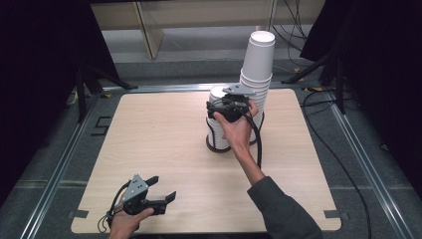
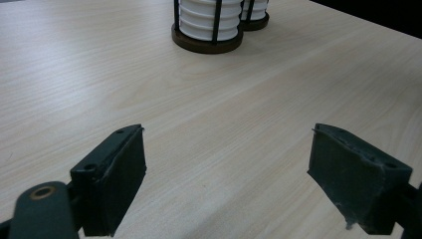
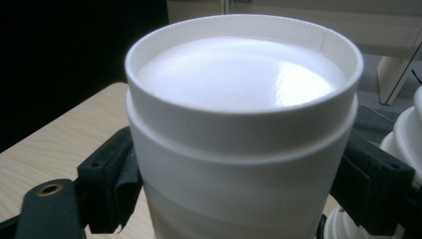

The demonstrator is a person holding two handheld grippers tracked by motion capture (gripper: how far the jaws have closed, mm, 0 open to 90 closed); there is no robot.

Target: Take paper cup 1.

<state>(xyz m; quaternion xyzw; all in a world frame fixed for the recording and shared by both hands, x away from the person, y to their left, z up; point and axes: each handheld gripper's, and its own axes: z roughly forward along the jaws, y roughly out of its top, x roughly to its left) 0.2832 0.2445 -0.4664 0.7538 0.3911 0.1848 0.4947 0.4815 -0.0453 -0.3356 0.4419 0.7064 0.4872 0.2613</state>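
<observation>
Cup [image 1: 217, 94] tops the nearer stack on the table [image 1: 164, 149], right tongs [image 1: 219, 105] at it. Left tongs [image 2: 226, 184]: spread, idle above bare wood. Right tongs' jaws pinch the cup [image 3: 244, 149]; next, probably a straight lift.

The left gripper [image 1: 161, 188] rests low near the person's own edge, held in the left hand [image 1: 130, 220], its jaws spread wide apart with nothing between them. The right forearm [image 1: 250, 167] stretches forward in a dark sleeve [image 1: 283, 211], and the right hand [image 1: 238, 130] holds the right gripper [image 1: 215, 107] farther out, its jaws clamped on both sides.
</observation>
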